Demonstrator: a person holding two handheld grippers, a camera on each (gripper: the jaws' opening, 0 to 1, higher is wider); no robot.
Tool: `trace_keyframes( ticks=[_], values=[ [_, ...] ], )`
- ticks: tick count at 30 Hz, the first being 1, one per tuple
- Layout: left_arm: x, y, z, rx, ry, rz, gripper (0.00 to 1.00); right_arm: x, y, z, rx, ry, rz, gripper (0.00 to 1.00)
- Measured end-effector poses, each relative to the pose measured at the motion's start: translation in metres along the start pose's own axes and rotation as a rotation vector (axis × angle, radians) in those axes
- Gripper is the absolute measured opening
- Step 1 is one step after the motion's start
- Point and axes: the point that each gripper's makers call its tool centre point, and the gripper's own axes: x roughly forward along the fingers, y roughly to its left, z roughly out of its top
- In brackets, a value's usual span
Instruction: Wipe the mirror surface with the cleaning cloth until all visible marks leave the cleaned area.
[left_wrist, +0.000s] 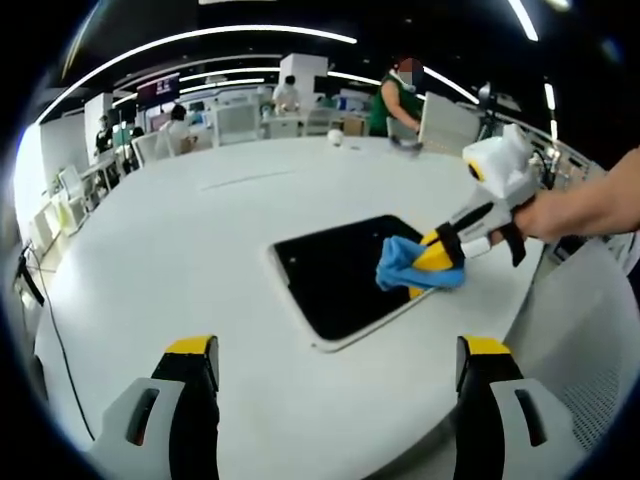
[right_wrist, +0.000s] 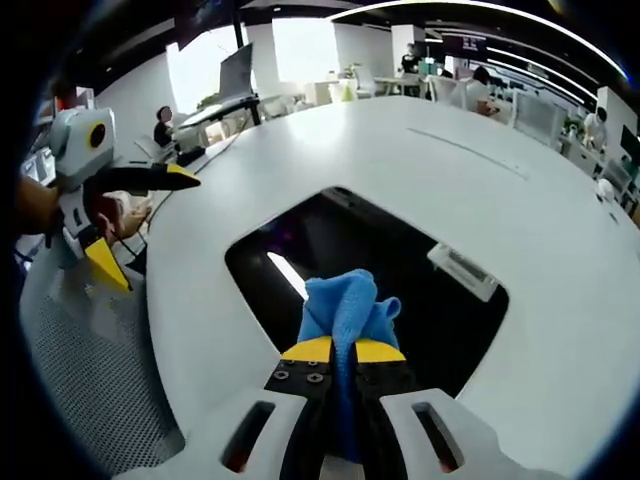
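On the counter (left_wrist: 180, 250): a white, rounded top carries the mirror near its curved edge, on the side where the person stands.
Mirror (left_wrist: 335, 270): a flat rectangle with rounded corners and a thin pale rim, lying face up.
Mirror axis: in the left gripper view its long axis runs from the near counter edge toward the middle of the counter, skewed so that one corner points at the edge; in the right gripper view the mirror (right_wrist: 420, 290) spreads crosswise ahead of the jaws.
Mirror look: dark glass that reflects a bright ceiling strip and a pale rectangular fitting; I cannot tell marks from reflections.
Cleaning cloth (left_wrist: 405, 265): bright blue, bunched into soft folds, resting on the mirror at the edge nearest the counter rim; in the right gripper view the cloth (right_wrist: 345, 310) bulges up past the jaw tips.
Right hand-held gripper (right_wrist: 345, 350): yellow-tipped jaws clenched together on the cloth, pressing it to the glass; in the left gripper view it (left_wrist: 440, 255) comes in from the right, held by a bare forearm.
Left hand-held gripper (left_wrist: 335, 345): jaws spread wide with nothing between them, hovering over the counter just short of the mirror's near corner; in the right gripper view it (right_wrist: 140, 225) sits off the counter's edge, jaws parted.
Background: desks, chairs and several people beyond the far edge of the counter.
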Motion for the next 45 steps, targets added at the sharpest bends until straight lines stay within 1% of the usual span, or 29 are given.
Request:
trace_keyframes(
  ticks=[11,23,45],
  values=[
    [0.000,0.000,0.000,0.001,0.001,-0.001,0.99,-0.003,0.007,-0.004,0.003,-0.010,0.005,0.01],
    [0.000,0.000,0.000,0.001,0.000,-0.001,0.99,-0.007,0.016,-0.010,-0.005,-0.005,0.020,0.01],
    [0.000,-0.001,-0.001,0.007,0.007,-0.004,0.99,-0.010,0.020,-0.012,0.003,0.000,0.038,0.01]
  ],
)
